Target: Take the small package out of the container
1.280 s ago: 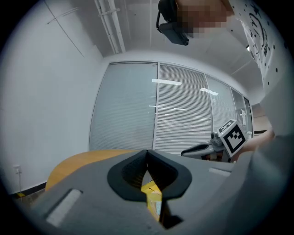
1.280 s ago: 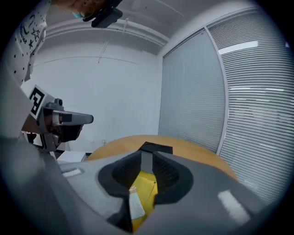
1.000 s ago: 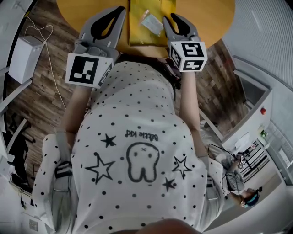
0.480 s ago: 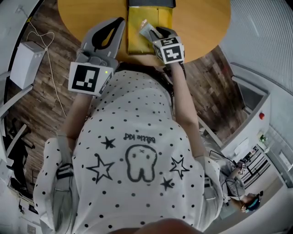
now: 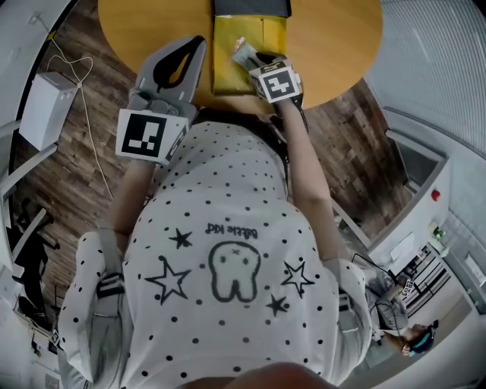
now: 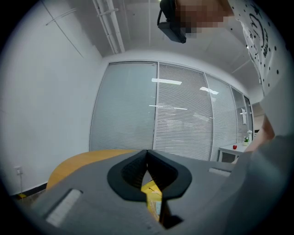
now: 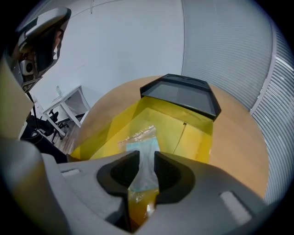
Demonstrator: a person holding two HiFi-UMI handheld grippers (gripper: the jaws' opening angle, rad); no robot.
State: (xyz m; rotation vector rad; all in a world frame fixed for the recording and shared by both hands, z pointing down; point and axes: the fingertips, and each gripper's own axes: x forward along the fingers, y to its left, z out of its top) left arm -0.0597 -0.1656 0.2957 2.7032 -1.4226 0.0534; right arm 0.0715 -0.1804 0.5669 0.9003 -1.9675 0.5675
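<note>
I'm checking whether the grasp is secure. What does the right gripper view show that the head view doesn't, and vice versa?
Only the right gripper view: the right claw pinching the small package between its jaws. Only the head view: the left claw, shut, beside the yellow container. Both: package, container, wooden table.

- The right gripper [image 5: 254, 57] [image 7: 146, 158] has been carried forward from the near edge of the yellow container [image 5: 228, 72] [image 7: 197, 133] to a place over its inside.
- Its jaws, apart a second ago, have been closed onto the small package [image 5: 243, 55] [image 7: 140, 140].
- The small package, which lay flat on the container's floor, is now pinched by its near end between the jaws, and its near end is raised.
- The gripper's marker cube [image 5: 275, 82] has been brought over the container's near edge.
- A black tray [image 5: 250, 7] at the container's far end has been taken into the head view.
</note>
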